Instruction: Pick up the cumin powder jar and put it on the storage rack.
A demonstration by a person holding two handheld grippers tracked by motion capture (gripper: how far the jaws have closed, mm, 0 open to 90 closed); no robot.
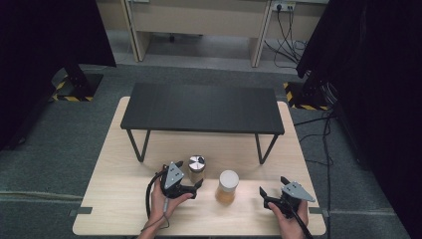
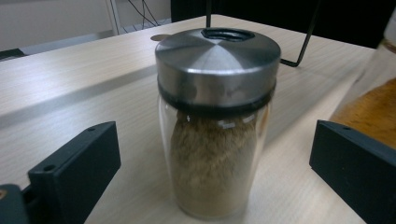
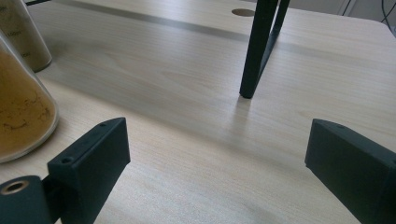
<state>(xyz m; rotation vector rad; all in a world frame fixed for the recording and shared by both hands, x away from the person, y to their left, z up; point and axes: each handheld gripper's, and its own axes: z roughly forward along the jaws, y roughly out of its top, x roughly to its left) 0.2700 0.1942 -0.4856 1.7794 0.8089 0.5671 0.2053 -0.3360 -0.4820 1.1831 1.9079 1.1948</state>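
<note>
The left gripper (image 1: 198,185) is wide open. Its two black jaws stand on both sides of the steel-capped jar (image 2: 215,126) without touching it; in the left gripper view some bare table is visible between each jaw and the glass. This jar is filled with a pale brown powder, it has a round metal cap with a hole at the top, and it stands upright on the wooden table (image 1: 119,194), just in front of the gripper.

The right gripper (image 1: 272,187) is also wide open and holds nothing; between its jaws there is only the table surface. It lies near the front right edge of the table.

Between the two grippers stands the white-lidded jar (image 1: 227,186) with orange-brown content, close to the right of the first jar. Behind both jars stands a low black shelf (image 1: 201,107) on thin metal legs.
</note>
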